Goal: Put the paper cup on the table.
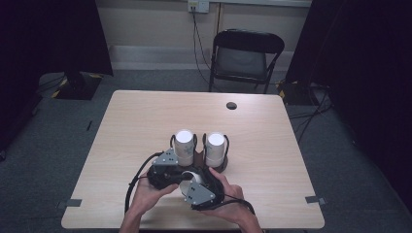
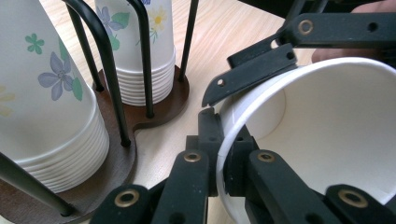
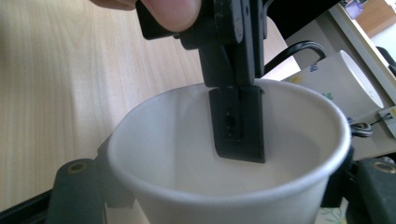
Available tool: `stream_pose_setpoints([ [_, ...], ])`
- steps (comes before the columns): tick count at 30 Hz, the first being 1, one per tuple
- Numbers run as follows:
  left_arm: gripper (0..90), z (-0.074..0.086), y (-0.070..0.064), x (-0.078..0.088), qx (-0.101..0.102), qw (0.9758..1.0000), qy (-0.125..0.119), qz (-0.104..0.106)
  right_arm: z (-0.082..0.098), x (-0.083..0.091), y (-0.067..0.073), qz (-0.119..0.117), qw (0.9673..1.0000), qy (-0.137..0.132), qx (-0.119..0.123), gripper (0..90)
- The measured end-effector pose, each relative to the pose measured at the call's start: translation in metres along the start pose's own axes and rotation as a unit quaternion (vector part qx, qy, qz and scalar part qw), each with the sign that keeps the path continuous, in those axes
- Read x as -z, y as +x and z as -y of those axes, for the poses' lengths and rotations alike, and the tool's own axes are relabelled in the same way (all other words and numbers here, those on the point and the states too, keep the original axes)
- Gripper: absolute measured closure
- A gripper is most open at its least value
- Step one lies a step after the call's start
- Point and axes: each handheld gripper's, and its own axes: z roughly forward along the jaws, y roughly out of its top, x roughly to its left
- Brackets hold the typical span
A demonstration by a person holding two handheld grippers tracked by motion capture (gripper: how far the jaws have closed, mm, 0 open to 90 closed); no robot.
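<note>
— Paper, plain white: a single paper cup (image 1: 188, 180) held up between the two grippers, just on the near side of the wooden cup holder (image 1: 221, 167) on the counter (image 1: 272, 145).

— Which gripper has hold of it?

— The left gripper (image 2: 219, 154) has its jaws pinched shut on the cup's rim, one pad inside the wall and one outside. You see the rim running right between them in the left gripper view.

— And the right gripper?

— The right gripper (image 1: 201, 191) has the cup's body between its jaws, one on each side of the wall below the rim. Whether the pads truly press on the paper I cannot tell.

— How does the cup lie?

— Tilted, its mouth open toward the right gripper's camera, so you look into its white inside (image 3: 187, 154).

— What else stands by the holder?

— Two stacks of flowered cups sit upside down in it, the left stack (image 1: 184, 144) and the right stack (image 1: 214, 148), each ringed by black wire uprights (image 2: 109, 65) rising from the brown base. The held cup is just beside the left stack, touching neither stack.
</note>
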Motion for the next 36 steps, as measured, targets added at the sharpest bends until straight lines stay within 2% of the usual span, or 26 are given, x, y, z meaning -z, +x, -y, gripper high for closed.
stream_pose_setpoints([
  [7,87.8,0.0,0.0,0.0,-0.002,1.0,0.001,-0.006,0.0,0.0,-0.002,-0.001,1.0,-0.002,-0.002,28.2],
  [14,86.1,0.006,0.001,0.003,0.007,0.9998,-0.018,-0.008,0.002,-0.001,-0.003,-0.006,0.9999,-0.005,-0.008,28.6],
  [21,81.2,0.006,-0.001,0.005,-0.003,0.9995,-0.022,-0.021,0.004,0.0,-0.002,-0.004,0.9998,-0.007,-0.018,28.8],
  [28,78.0,0.01,-0.002,0.007,0.0,0.9987,-0.041,-0.03,0.006,-0.001,-0.003,-0.002,0.9996,-0.006,-0.028,28.8],
  [30,76.8,0.01,-0.003,0.009,-0.004,0.9981,-0.052,-0.032,0.007,0.0,-0.004,-0.002,0.9995,-0.007,-0.03,28.8],
  [32,78.3,0.01,-0.003,0.009,-0.006,0.998,-0.056,-0.029,0.006,0.001,-0.003,0.004,0.9995,-0.006,-0.03,28.7],
  [36,75.1,0.01,-0.005,0.014,-0.009,0.9964,-0.075,-0.039,0.008,0.003,-0.006,0.017,0.999,-0.004,-0.042,28.7],
])
